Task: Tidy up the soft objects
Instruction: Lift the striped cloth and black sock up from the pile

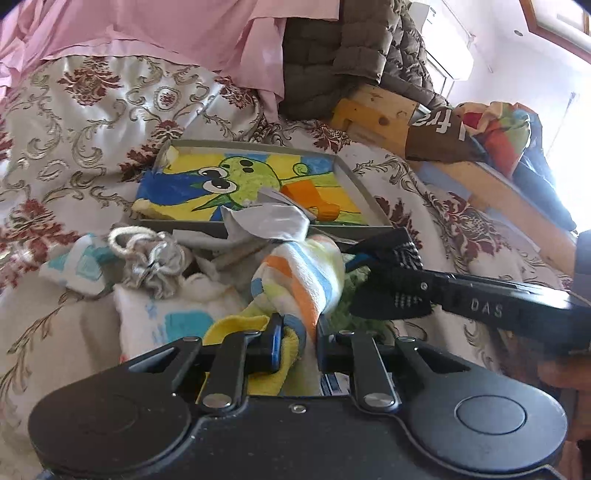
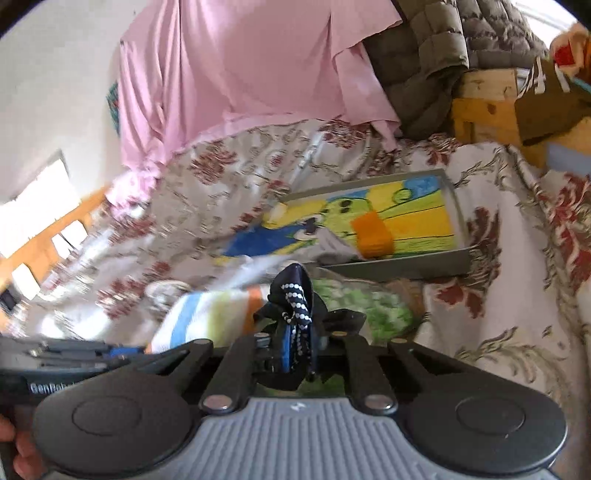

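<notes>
My left gripper [image 1: 298, 325] is shut on a striped towel [image 1: 303, 273] with orange, blue and yellow bands, held above a pile of cloths on the bed. My right gripper [image 2: 295, 350] is shut on a dark navy cloth with white dots [image 2: 295, 299]; it also shows in the left wrist view [image 1: 391, 273], just right of the towel. The striped towel shows in the right wrist view [image 2: 210, 314], to the left. A grey tray [image 1: 354, 177] with a colourful cartoon picture lies beyond, holding an orange block [image 1: 308, 199] and a grey-white cloth [image 1: 269, 218] draped over its near edge.
A silver drawstring pouch [image 1: 155, 262], white cloths with teal patches [image 1: 173, 317] and a green fuzzy cloth [image 2: 373, 306] lie on the floral bedspread [image 1: 74, 122]. A pink sheet [image 1: 166, 26], a brown quilted jacket [image 1: 369, 48] and a wooden frame [image 1: 384, 107] stand behind.
</notes>
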`<state>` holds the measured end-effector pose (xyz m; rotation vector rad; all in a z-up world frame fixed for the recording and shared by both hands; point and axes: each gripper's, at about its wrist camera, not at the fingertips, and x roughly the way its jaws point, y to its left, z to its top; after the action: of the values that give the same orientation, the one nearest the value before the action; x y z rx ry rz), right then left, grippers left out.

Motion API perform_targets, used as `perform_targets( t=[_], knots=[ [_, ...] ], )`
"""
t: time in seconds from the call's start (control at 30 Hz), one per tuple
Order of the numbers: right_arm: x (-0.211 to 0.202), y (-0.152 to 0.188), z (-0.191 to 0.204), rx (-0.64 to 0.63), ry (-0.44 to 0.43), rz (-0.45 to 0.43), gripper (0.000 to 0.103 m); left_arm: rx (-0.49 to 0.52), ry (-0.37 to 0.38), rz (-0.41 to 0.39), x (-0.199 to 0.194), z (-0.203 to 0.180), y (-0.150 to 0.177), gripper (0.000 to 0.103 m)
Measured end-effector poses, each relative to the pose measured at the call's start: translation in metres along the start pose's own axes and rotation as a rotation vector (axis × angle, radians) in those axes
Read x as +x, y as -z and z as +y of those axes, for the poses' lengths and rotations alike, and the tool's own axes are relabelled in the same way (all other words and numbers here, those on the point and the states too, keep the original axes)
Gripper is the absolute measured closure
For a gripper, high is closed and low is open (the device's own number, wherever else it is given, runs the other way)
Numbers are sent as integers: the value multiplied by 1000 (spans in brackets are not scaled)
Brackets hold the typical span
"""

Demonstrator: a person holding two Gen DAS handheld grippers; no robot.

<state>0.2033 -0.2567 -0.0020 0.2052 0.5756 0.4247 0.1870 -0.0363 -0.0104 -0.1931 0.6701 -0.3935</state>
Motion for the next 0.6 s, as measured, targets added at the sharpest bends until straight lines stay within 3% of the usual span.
perform_targets(
  t=[0.13,0.33,0.47,0.6],
  knots=[
    [0,-3,-10,73,-21,-5,92,-45,-25,-17,-22,-1,4,84],
    [12,-2,-31,174,17,13,92,-134,-140,-56,-27,19,-1,84],
    [18,1,-31,151,48,16,91,-188,-220,-63,-22,35,-6,84],
    [22,3,-22,84,86,9,82,-183,-249,-67,-15,39,-8,79]
  ],
)
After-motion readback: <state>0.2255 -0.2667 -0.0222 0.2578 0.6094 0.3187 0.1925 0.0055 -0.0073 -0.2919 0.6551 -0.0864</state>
